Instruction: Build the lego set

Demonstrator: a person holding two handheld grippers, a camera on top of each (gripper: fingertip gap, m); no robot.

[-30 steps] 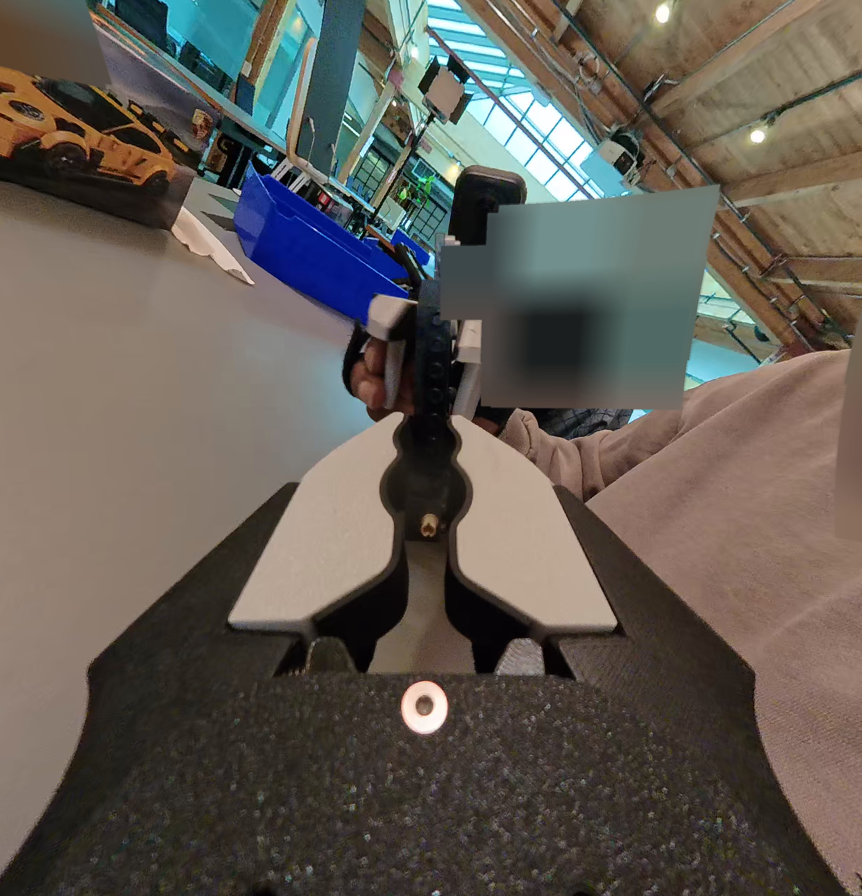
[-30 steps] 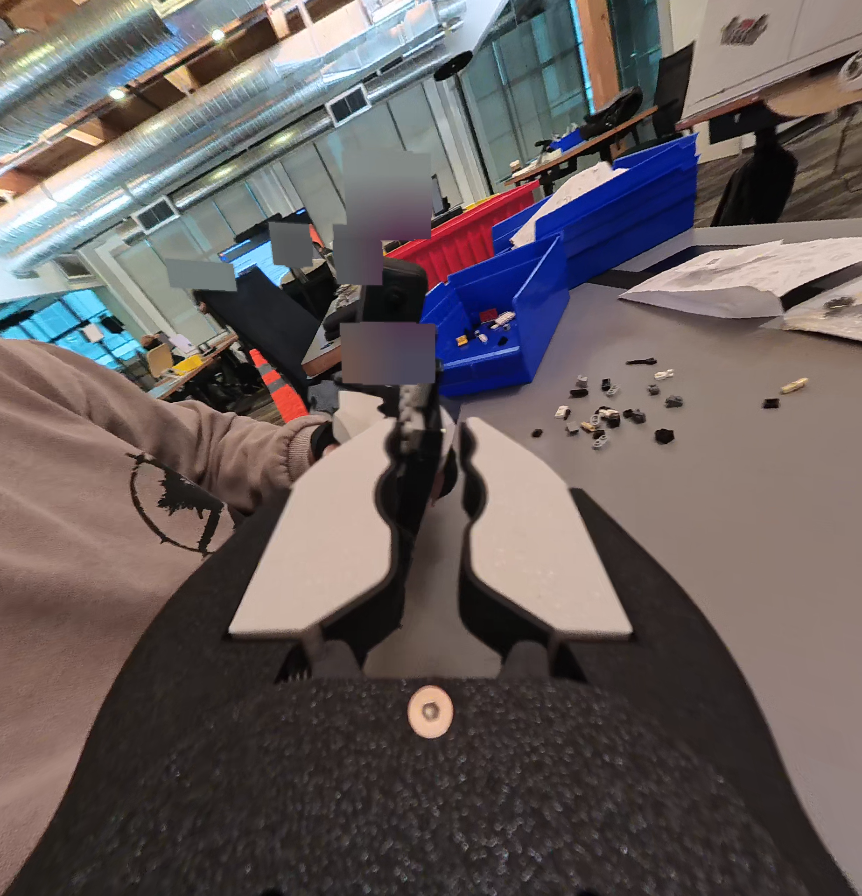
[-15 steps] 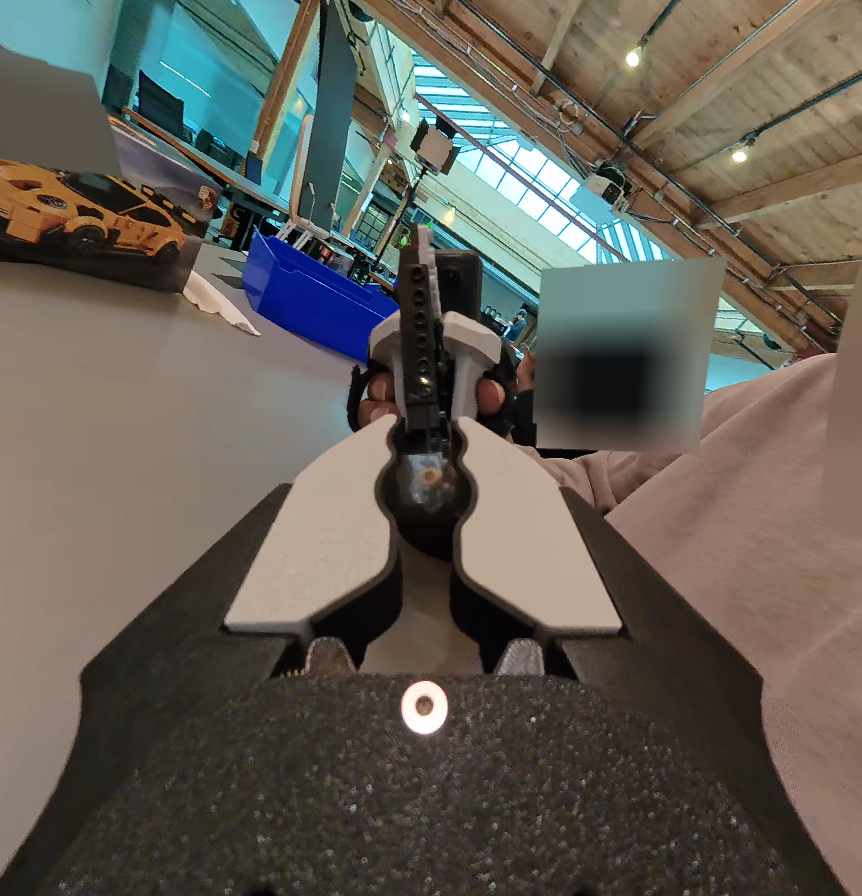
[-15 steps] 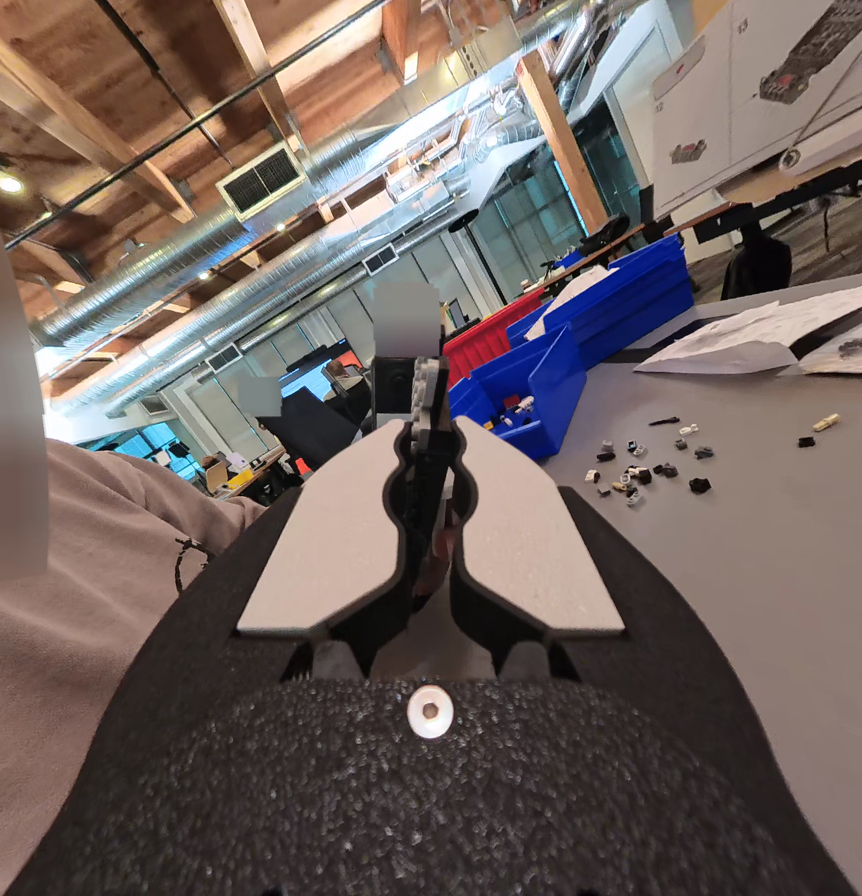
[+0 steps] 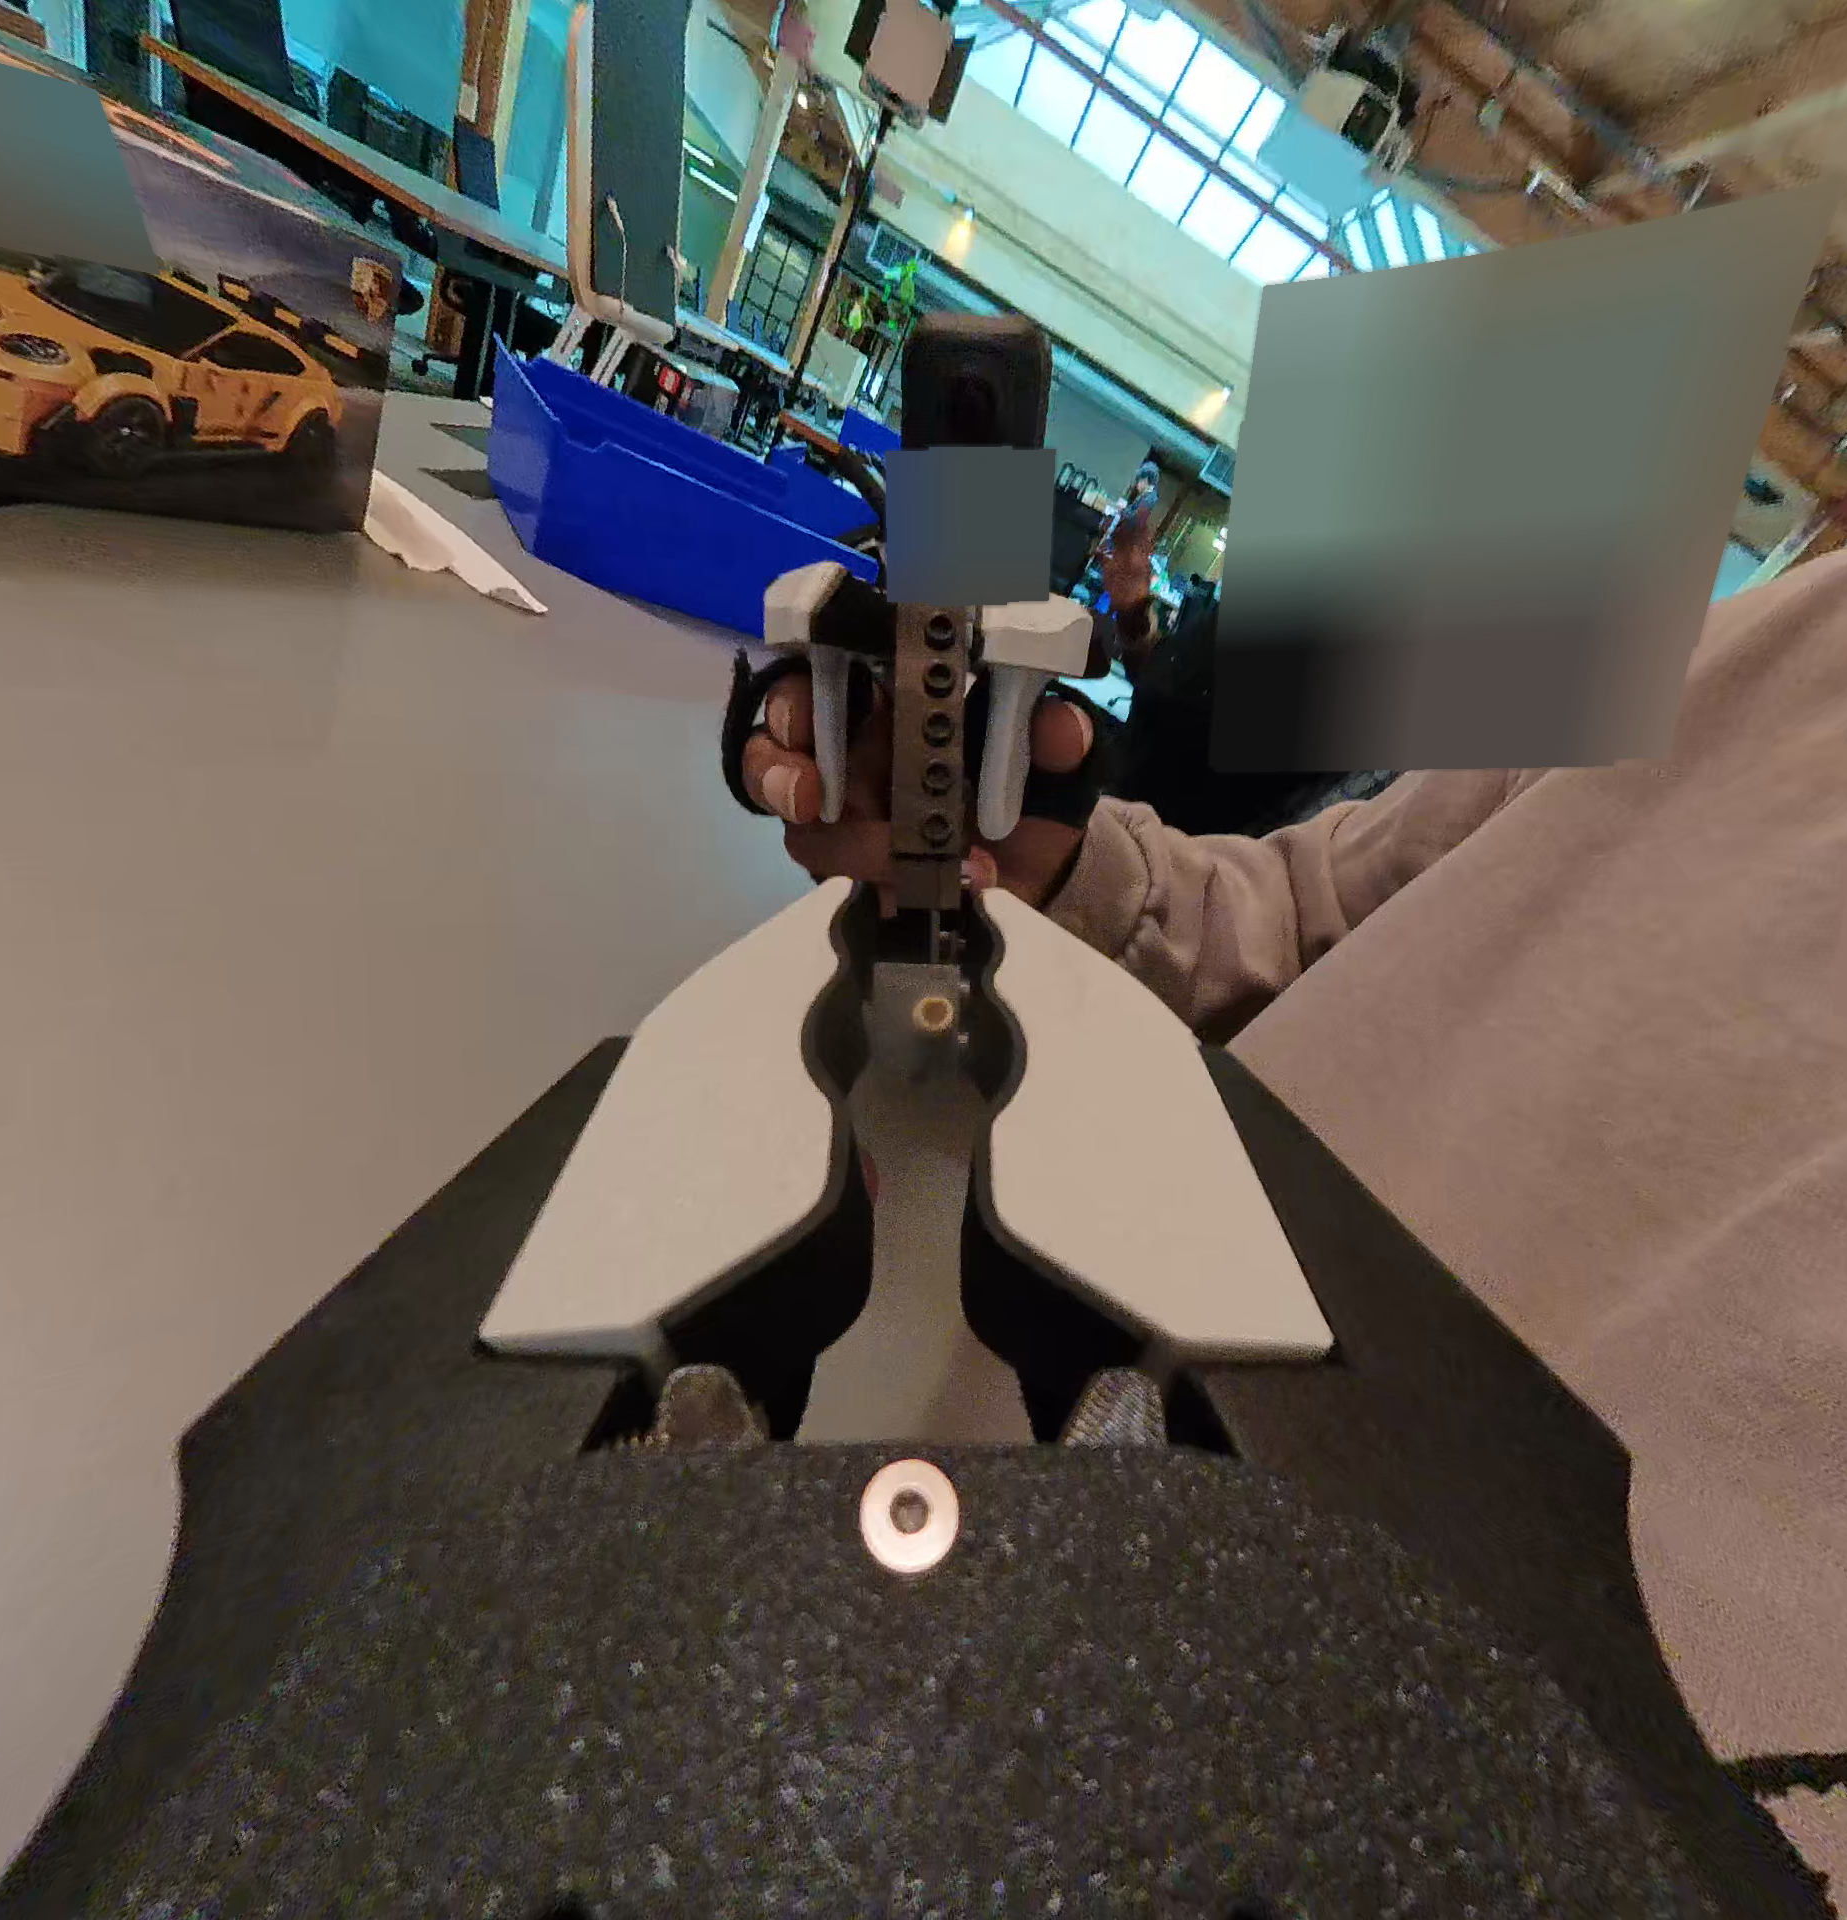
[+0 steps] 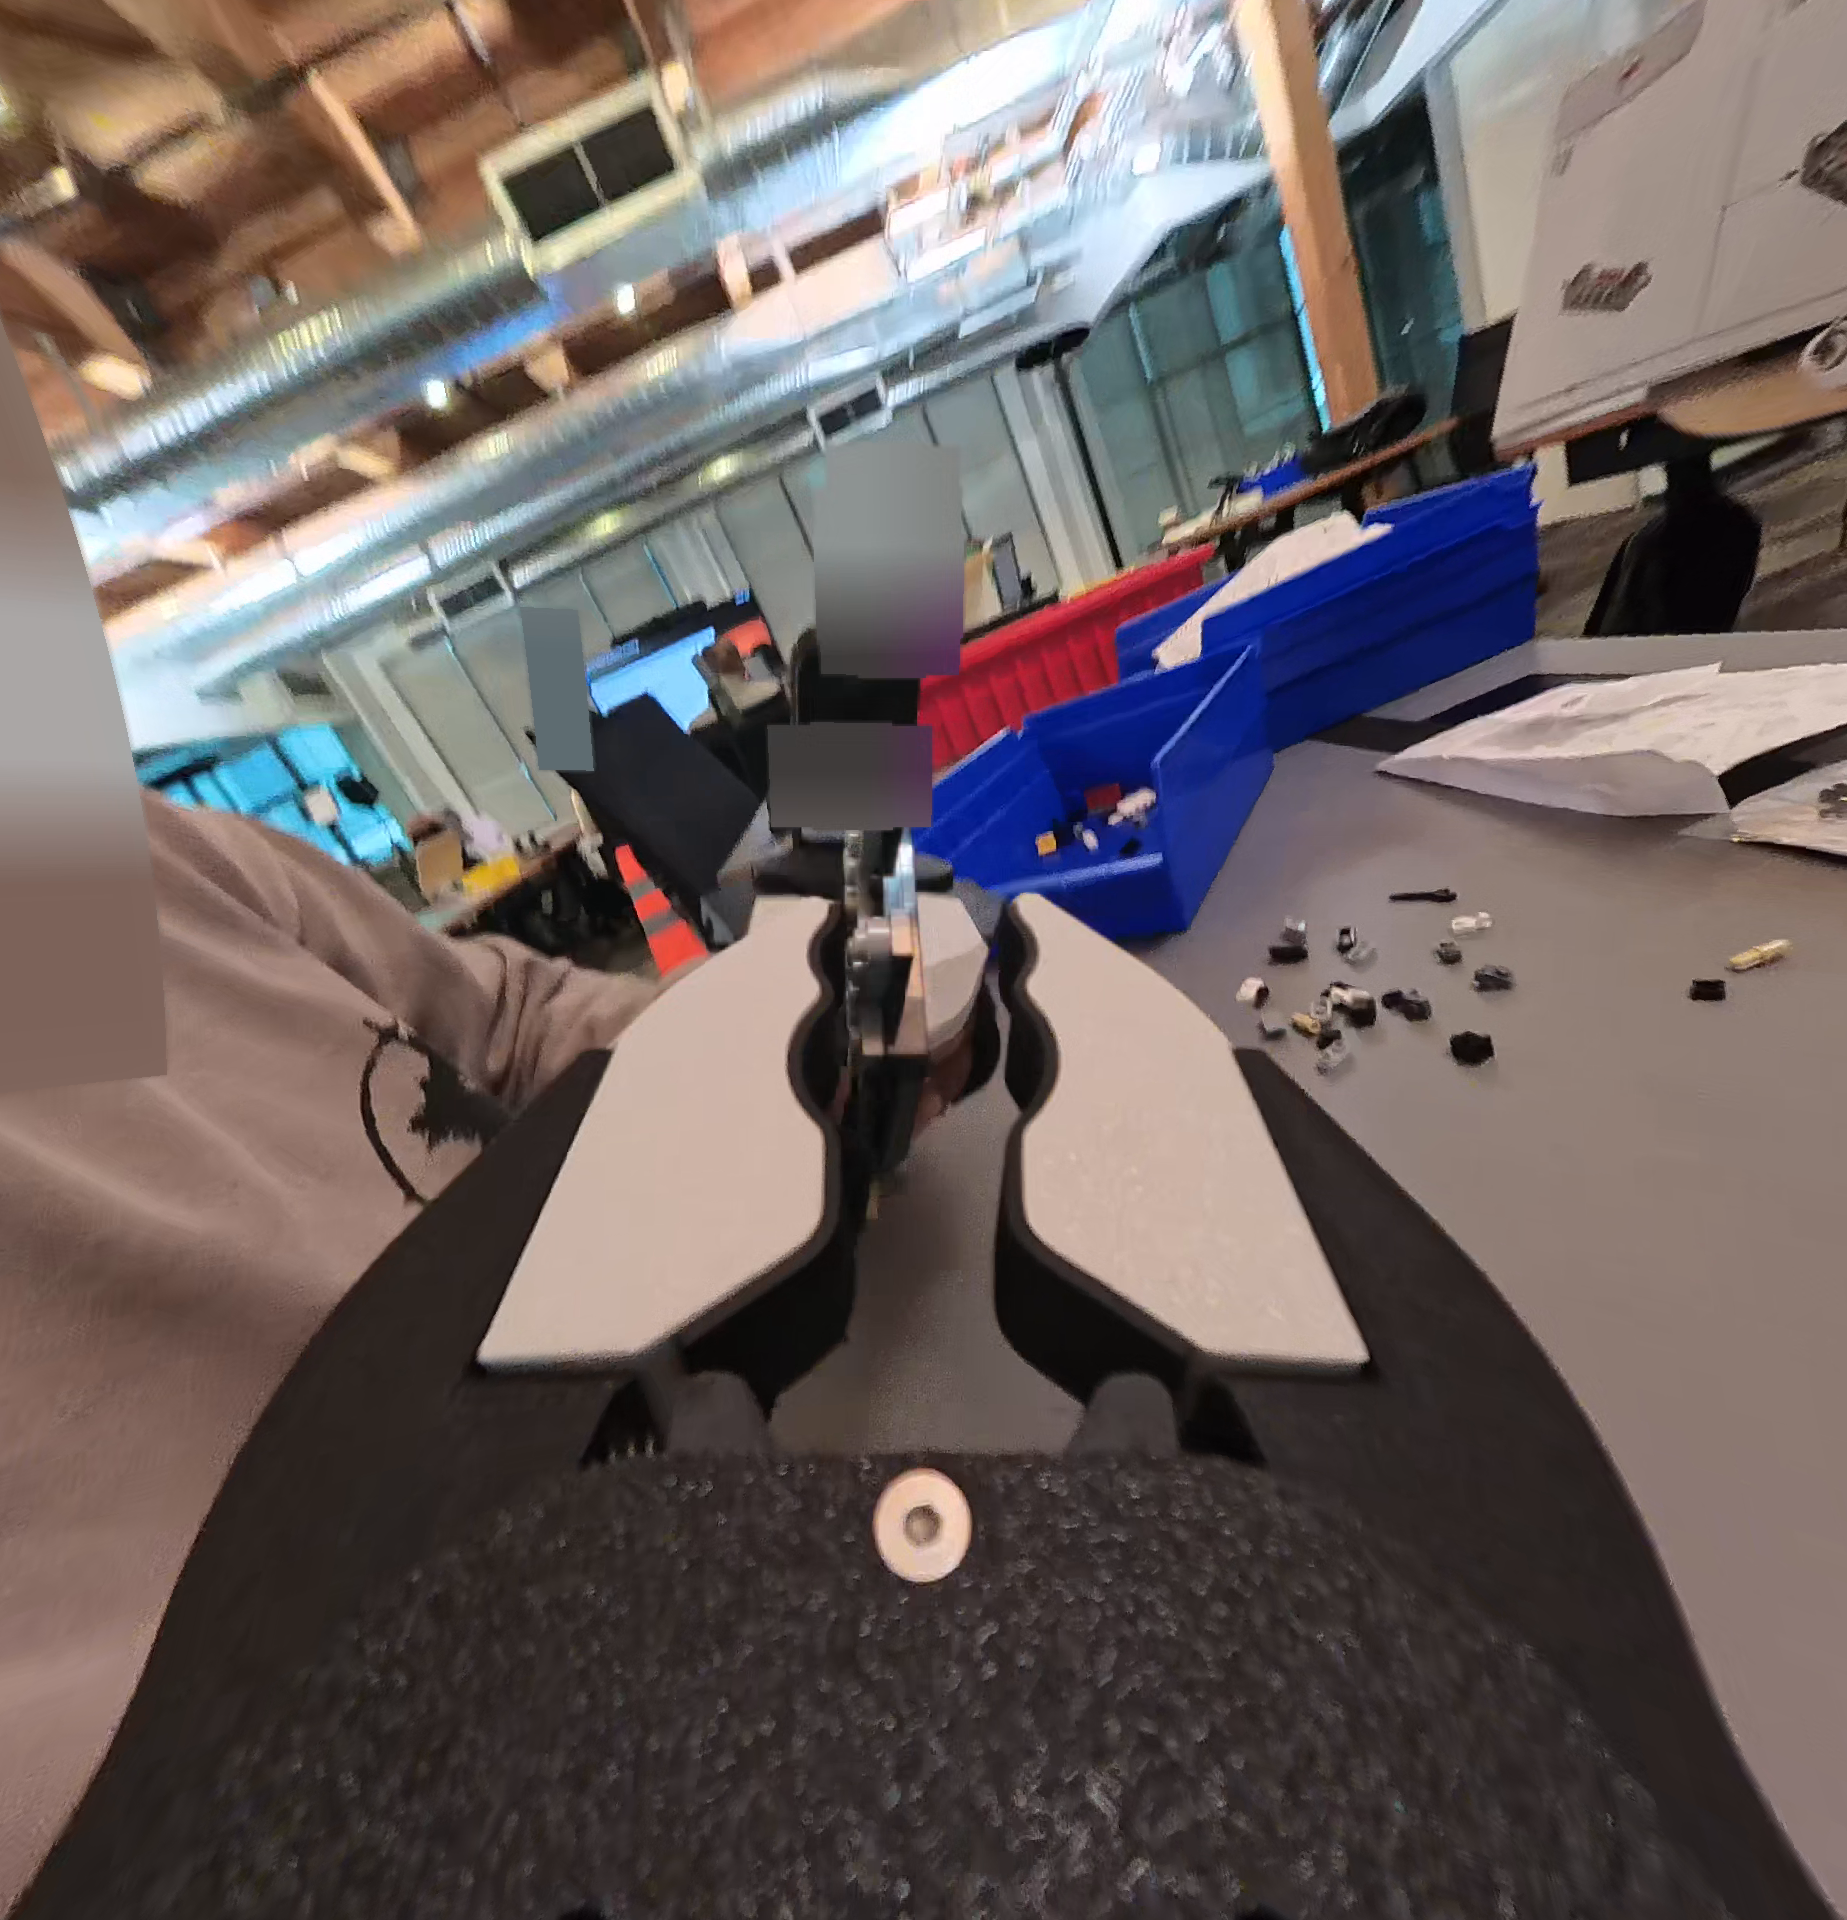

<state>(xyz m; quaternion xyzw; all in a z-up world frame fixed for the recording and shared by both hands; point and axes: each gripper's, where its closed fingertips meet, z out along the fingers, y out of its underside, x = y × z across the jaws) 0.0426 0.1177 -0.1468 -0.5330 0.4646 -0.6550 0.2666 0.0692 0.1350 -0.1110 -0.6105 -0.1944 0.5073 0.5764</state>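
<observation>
A dark grey lego assembly, a beam with a row of holes and a tan pin at its near end, is held in the air between the two grippers. My left gripper is shut on its near end. My right gripper faces it, jaws spread, one finger on each side of the assembly with a gap to the right finger. The right gripper also shows in the left wrist view, its fingers apart from the beam. The left gripper's white finger shows behind the assembly.
Several small loose lego pieces lie on the grey table. A blue bin with pieces, a red bin and paper sheets sit farther back. A box with a yellow car picture and another blue bin stand at the left. The left gripper's tips are roughly 5 centimetres from the right gripper's.
My right gripper was shut on the assembly half a second ago and has opened. My left gripper still holds it. Both views have tilted down a little.
</observation>
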